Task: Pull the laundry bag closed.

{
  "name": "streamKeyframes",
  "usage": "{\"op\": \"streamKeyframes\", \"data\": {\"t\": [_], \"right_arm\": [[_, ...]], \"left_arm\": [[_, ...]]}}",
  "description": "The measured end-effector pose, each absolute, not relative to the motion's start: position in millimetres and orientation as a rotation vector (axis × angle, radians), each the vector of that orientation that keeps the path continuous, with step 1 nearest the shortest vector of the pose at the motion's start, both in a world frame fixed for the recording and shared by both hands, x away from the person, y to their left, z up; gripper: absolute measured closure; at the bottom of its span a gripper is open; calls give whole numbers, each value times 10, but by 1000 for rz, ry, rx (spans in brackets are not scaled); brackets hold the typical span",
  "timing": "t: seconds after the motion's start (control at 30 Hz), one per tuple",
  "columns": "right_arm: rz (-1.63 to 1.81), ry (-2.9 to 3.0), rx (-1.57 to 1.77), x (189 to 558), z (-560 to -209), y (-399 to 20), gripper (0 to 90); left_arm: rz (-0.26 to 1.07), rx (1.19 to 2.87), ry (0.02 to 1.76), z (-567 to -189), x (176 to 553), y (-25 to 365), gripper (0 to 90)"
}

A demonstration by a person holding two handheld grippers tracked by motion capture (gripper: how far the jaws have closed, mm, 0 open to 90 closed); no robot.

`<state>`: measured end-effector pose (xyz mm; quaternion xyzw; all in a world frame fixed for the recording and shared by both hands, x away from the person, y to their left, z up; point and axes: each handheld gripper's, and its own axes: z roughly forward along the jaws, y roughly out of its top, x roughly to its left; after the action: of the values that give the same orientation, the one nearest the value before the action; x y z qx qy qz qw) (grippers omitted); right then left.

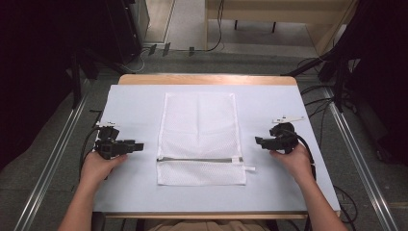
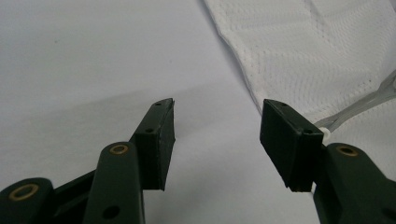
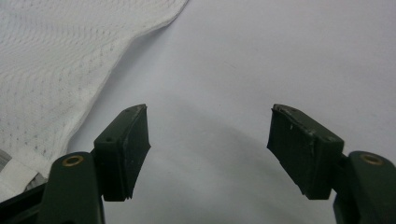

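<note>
— Where's the white mesh laundry bag [image 1: 199, 137] with the grey zipper [image 1: 199, 160]?

— Flat in the middle of the frame, on the pale-covered counter [image 1: 134, 192]. The left gripper [image 1: 137, 146] and right gripper [image 1: 260, 141] flank it, fingers [image 2: 159, 140] parted wide, holding nothing.

— What might go wrong?

— I reckon thin mesh lying flat could slip the fingers, or only one layer gets pinched.

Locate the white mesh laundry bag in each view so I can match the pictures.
High view: white mesh laundry bag flat at the table's centre, between both grippers.
Left gripper view: upper right, beyond the jaws.
Right gripper view: upper left.
Shared landmark: the bag's grey zipper, also at the left gripper view's right edge.
</note>
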<state>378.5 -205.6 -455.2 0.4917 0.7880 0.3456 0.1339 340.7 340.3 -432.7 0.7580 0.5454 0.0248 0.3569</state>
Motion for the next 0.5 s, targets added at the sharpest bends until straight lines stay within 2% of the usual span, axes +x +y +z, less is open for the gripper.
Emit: {"op": "streamKeyframes", "data": {"t": [0.5], "right_arm": [[991, 2306, 1445, 3781, -4554, -2050, 337]], "left_arm": [[69, 1969, 1383, -4313, 3396, 3400, 431]]}}
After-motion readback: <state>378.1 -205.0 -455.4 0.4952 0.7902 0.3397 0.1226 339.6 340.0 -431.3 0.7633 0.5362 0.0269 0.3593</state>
